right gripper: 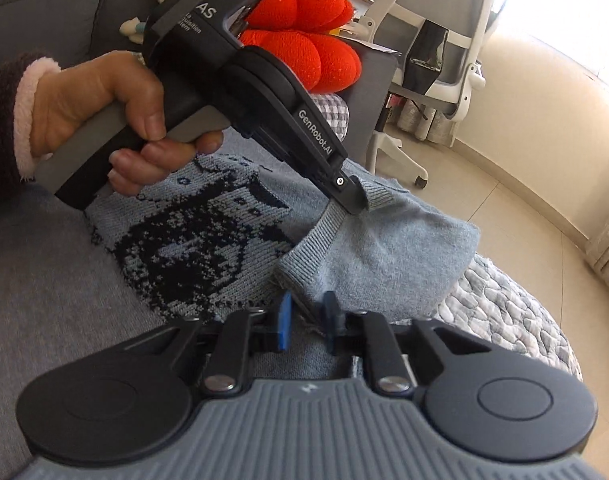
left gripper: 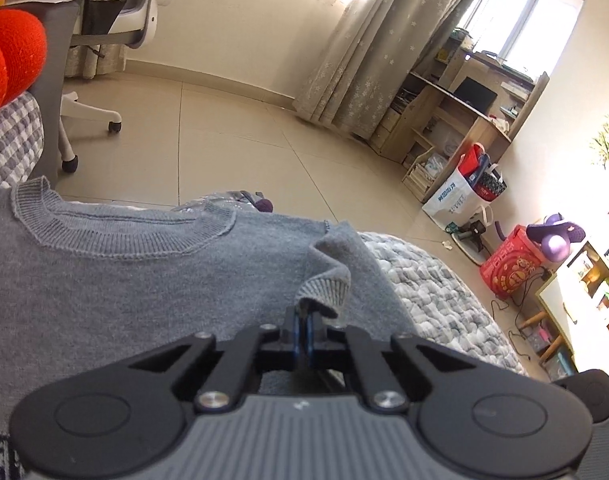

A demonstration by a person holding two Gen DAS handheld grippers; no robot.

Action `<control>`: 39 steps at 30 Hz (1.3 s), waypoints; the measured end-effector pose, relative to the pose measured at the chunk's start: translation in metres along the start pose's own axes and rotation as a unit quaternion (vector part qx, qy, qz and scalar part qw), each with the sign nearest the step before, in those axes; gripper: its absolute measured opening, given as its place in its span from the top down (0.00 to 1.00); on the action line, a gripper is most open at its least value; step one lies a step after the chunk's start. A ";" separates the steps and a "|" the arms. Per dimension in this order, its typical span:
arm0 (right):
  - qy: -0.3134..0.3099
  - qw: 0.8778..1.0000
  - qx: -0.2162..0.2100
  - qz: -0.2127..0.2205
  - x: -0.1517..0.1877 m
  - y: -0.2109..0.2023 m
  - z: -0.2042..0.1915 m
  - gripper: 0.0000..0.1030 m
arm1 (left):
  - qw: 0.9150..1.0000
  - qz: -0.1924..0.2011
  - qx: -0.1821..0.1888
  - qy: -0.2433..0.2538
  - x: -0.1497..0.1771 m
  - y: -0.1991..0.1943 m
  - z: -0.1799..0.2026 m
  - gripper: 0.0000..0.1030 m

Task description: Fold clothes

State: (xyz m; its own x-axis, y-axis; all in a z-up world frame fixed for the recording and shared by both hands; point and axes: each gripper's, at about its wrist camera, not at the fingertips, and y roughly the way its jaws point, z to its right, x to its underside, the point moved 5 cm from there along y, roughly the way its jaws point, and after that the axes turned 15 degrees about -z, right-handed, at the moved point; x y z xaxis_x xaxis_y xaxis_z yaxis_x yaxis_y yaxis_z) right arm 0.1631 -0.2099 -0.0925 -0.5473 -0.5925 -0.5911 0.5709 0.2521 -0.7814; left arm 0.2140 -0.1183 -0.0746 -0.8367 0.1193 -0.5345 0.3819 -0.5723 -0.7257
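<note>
A grey-blue knit sweater (left gripper: 124, 292) lies spread on a grey seat, its ribbed collar (left gripper: 116, 236) toward the floor side. In the right wrist view its dark knitted pattern (right gripper: 192, 248) shows. My left gripper (left gripper: 305, 320) is shut on a ribbed cuff (left gripper: 324, 292) and lifts it slightly. A hand (right gripper: 104, 100) holds this left gripper (right gripper: 354, 200), seen pinching the cuff. My right gripper (right gripper: 306, 320) sits low over the sweater's ribbed hem (right gripper: 304, 264). Its blue pads (right gripper: 282, 322) stand apart, with the hem's edge running between them.
A red plush cushion (right gripper: 316, 40) sits behind the sweater. A white office chair (right gripper: 444, 60) stands on the tiled floor (left gripper: 244, 120). A quilted grey cover (right gripper: 504, 312) lies under the sweater's far side. A desk (left gripper: 464, 112), bags (left gripper: 464, 188) and a red box (left gripper: 508, 268) line the wall.
</note>
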 end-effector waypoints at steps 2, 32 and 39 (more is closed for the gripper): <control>0.021 1.000 -0.002 0.013 -0.006 -0.003 0.005 0.96 | 1.000 0.011 0.008 -0.015 -0.001 -0.004 -0.005 0.97; 0.096 0.987 -0.122 0.047 -0.044 0.013 -0.025 0.87 | 0.988 0.069 0.002 -0.139 0.006 -0.031 -0.075 0.90; 0.129 0.985 -0.108 0.044 -0.030 -0.018 -0.020 0.63 | 0.994 0.019 0.001 -0.108 0.016 -0.041 -0.053 0.68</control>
State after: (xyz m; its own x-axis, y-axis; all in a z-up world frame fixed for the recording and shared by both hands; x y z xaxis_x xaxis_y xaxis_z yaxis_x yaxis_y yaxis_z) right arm 0.1571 -0.1814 -0.0652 -0.6541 -0.3544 -0.6682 0.4954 0.4669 -0.7326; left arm 0.2060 -0.0497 -0.0763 -0.8866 -0.0796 -0.4557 0.4144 -0.5747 -0.7057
